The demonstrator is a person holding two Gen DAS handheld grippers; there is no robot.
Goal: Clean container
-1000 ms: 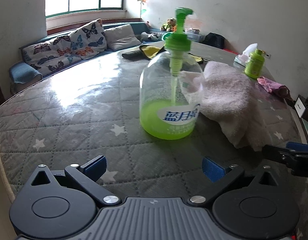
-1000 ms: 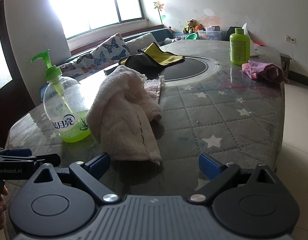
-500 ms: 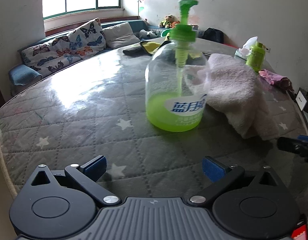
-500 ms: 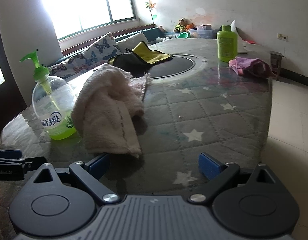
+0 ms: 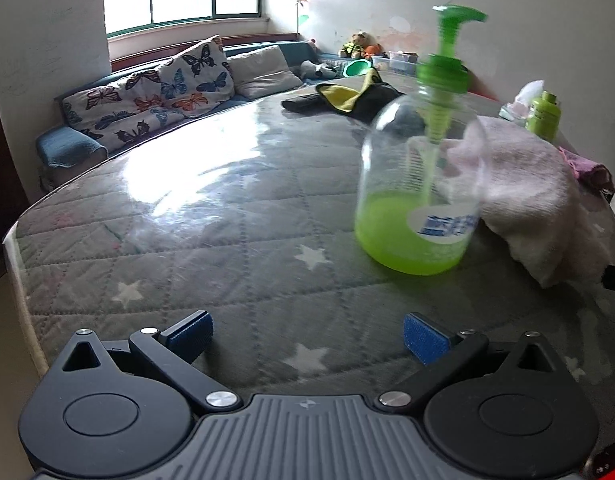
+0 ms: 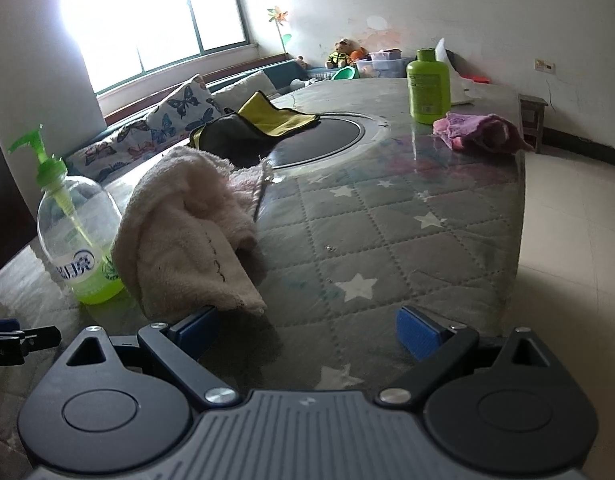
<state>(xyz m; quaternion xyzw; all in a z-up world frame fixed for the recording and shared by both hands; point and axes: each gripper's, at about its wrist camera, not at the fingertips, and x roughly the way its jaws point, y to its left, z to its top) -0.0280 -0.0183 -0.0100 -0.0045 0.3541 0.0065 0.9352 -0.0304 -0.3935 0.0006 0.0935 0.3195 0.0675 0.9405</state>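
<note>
**Cleaning not yet begun: bottle and towel both untouched**

No part of the cleaning can be judged done. The pump bottle (image 5: 421, 188), taken to be the container, stands upright on the quilted surface (image 5: 211, 240), roughly a third full of green liquid, with its pump head in place. It is seen ahead and to the right of the left tongs (image 5: 305, 336), well apart from them. The pale towel (image 6: 187, 232) lies crumpled just beside the bottle, apparently touching it on the side nearer the right tongs (image 6: 307, 328).

Both tongs are held wide, with nothing between the blue pads. In the right wrist view, the towel's near edge lies just in front of the left pad (image 6: 195, 326); whether contact is made cannot be told.

What is left appears to be everything: the towel must be gripped, the bottle steadied, and its wall wiped. No wet marks or wiped patches can be made out on the bottle, though it is blurred in the left wrist view.
</note>
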